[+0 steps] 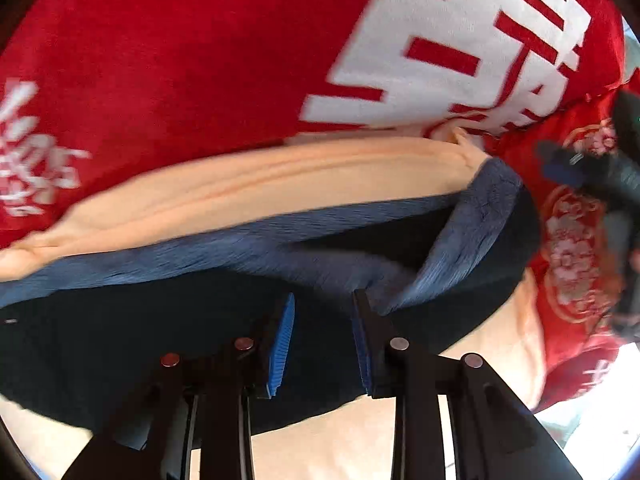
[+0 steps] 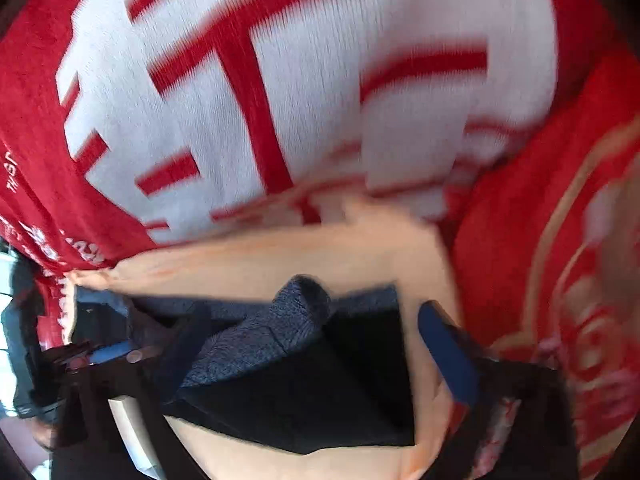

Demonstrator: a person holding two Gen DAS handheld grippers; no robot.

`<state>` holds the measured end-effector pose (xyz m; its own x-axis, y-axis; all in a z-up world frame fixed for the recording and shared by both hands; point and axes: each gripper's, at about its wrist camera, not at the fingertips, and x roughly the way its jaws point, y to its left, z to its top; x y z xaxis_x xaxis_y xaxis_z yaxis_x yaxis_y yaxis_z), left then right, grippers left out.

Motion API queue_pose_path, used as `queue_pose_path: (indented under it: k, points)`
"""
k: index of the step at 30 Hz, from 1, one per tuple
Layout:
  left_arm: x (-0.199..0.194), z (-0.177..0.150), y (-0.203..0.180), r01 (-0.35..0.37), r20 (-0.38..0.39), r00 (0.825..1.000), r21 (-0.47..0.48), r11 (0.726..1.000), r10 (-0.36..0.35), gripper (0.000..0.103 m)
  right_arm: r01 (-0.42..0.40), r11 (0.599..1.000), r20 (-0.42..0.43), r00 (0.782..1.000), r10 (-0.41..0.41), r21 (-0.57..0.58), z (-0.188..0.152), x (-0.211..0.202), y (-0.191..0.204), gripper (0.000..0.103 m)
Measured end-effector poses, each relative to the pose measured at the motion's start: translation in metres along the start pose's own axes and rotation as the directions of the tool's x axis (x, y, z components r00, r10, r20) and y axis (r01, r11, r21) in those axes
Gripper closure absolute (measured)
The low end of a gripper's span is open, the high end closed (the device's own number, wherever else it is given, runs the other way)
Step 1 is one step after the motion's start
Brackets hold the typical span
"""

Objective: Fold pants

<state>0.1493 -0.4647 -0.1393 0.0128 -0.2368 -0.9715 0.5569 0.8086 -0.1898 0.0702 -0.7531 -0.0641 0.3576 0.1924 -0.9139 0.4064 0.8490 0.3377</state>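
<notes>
The pants point(image 1: 200, 340) are dark navy outside with a fuzzy blue lining point(image 1: 472, 232) turned out along one edge. They lie on a peach cloth point(image 1: 260, 184). My left gripper point(image 1: 322, 344) is open, its blue-padded fingers just above the dark fabric, holding nothing. In the right wrist view the pants point(image 2: 320, 392) lie folded with the blue lining point(image 2: 260, 340) showing. My right gripper point(image 2: 308, 352) is open wide, one finger at each side of the pants. The right gripper also shows at the far right of the left wrist view point(image 1: 576, 168).
A red cloth with large white lettering point(image 1: 240, 48) covers the surface beyond the pants; it also fills the right wrist view point(image 2: 280, 80). A red patterned cloth with floral motifs point(image 1: 572, 248) lies to the right. Both views are motion-blurred.
</notes>
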Motion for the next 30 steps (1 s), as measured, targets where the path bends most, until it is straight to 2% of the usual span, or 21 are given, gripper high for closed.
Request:
queue_pose_path:
  k: [3, 5, 6, 7, 11, 14, 15, 16, 17, 18, 19, 20, 21, 22, 23, 24, 25, 26, 28, 30]
  points:
    - [-0.002, -0.005, 0.02, -0.1, 0.003, 0.995, -0.039, 0.994, 0.101, 0.072, -0.052, 0.997, 0.045, 0.998, 0.049, 0.057, 0.005, -0.021, -0.004, 0.002]
    - [0.003, -0.009, 0.038, -0.115, -0.022, 0.993, -0.093, 0.989, 0.113, 0.072, -0.059, 0.992, 0.054, 0.997, 0.053, 0.108, -0.004, -0.026, -0.007, 0.006]
    - [0.005, -0.012, 0.045, -0.137, -0.026, 0.99, -0.11, 0.984, 0.135, 0.072, -0.035, 0.993, 0.042, 0.999, 0.03, 0.115, -0.007, -0.023, -0.008, 0.008]
    - [0.009, -0.014, 0.051, -0.172, -0.025, 0.985, -0.118, 0.978, 0.17, 0.072, 0.011, 0.994, 0.014, 1.0, -0.013, 0.109, -0.014, -0.015, -0.009, 0.015]
    - [0.026, -0.027, 0.067, -0.29, -0.025, 0.957, -0.114, 0.95, 0.289, 0.072, 0.066, 0.994, -0.082, 0.995, -0.059, 0.084, -0.029, 0.02, -0.012, 0.041]
    - [0.043, -0.037, 0.075, -0.341, -0.036, 0.94, -0.116, 0.933, 0.339, 0.072, 0.14, 0.989, -0.075, 0.988, -0.136, 0.045, -0.03, 0.039, -0.011, 0.044]
    - [0.051, -0.04, 0.076, -0.354, -0.051, 0.935, -0.121, 0.927, 0.351, 0.072, 0.169, 0.986, -0.072, 0.983, -0.168, 0.014, -0.029, 0.047, -0.01, 0.047]
    - [0.053, -0.045, 0.078, -0.351, -0.034, 0.936, -0.133, 0.927, 0.35, 0.072, 0.23, 0.973, -0.096, 0.968, -0.232, -0.025, -0.029, 0.059, -0.012, 0.055]
    - [0.056, -0.045, 0.074, -0.353, -0.015, 0.935, -0.133, 0.926, 0.355, 0.072, 0.3, 0.952, -0.146, 0.941, -0.305, -0.056, -0.032, 0.073, -0.014, 0.06]
    - [0.057, -0.048, 0.071, -0.365, -0.004, 0.93, -0.119, 0.923, 0.367, 0.071, 0.318, 0.946, -0.193, 0.926, -0.324, -0.063, -0.037, 0.083, -0.019, 0.061]
    - [0.057, -0.05, 0.068, -0.387, 0.01, 0.921, -0.095, 0.917, 0.389, 0.069, 0.306, 0.951, -0.173, 0.936, -0.308, -0.04, -0.043, 0.081, -0.022, 0.061]
    - [0.058, -0.051, 0.066, -0.413, 0.018, 0.909, -0.079, 0.907, 0.416, 0.054, 0.319, 0.947, -0.17, 0.932, -0.321, -0.038, -0.045, 0.077, -0.019, 0.061]
    - [0.059, -0.053, 0.065, -0.466, 0.028, 0.883, -0.068, 0.882, 0.468, 0.032, 0.337, 0.941, -0.171, 0.925, -0.339, -0.041, -0.047, 0.073, -0.015, 0.061]
    - [0.06, -0.054, 0.067, -0.522, 0.039, 0.85, -0.068, 0.85, 0.525, 0.023, 0.335, 0.942, -0.143, 0.931, -0.336, -0.031, -0.055, 0.062, -0.009, 0.057]
    - [0.06, -0.055, 0.071, -0.53, 0.04, 0.845, -0.07, 0.845, 0.534, 0.02, 0.31, 0.951, -0.119, 0.944, -0.309, -0.011, -0.062, 0.052, -0.006, 0.055]
    - [0.059, -0.054, 0.079, -0.499, 0.03, 0.864, -0.086, 0.862, 0.503, 0.02, 0.268, 0.963, -0.094, 0.959, -0.266, 0.017, -0.069, 0.042, -0.004, 0.054]
    - [0.059, -0.055, 0.084, -0.479, 0.021, 0.875, -0.106, 0.871, 0.483, 0.02, 0.179, 0.981, -0.061, 0.983, -0.175, 0.077, -0.084, 0.028, -0.004, 0.053]
    - [0.059, -0.054, 0.087, -0.461, 0.012, 0.885, -0.126, 0.878, 0.466, 0.02, 0.128, 0.984, -0.045, 0.991, -0.123, 0.124, -0.094, 0.021, -0.006, 0.053]
    - [0.059, -0.055, 0.095, -0.432, 0.004, 0.899, -0.16, 0.888, 0.438, 0.02, 0.054, 0.969, -0.034, 0.998, -0.047, 0.242, -0.12, 0.015, -0.012, 0.052]
    - [0.058, -0.056, 0.098, -0.427, 0.004, 0.901, -0.166, 0.889, 0.434, 0.02, 0.03, 0.942, -0.033, 0.999, -0.02, 0.334, -0.139, 0.019, -0.02, 0.053]
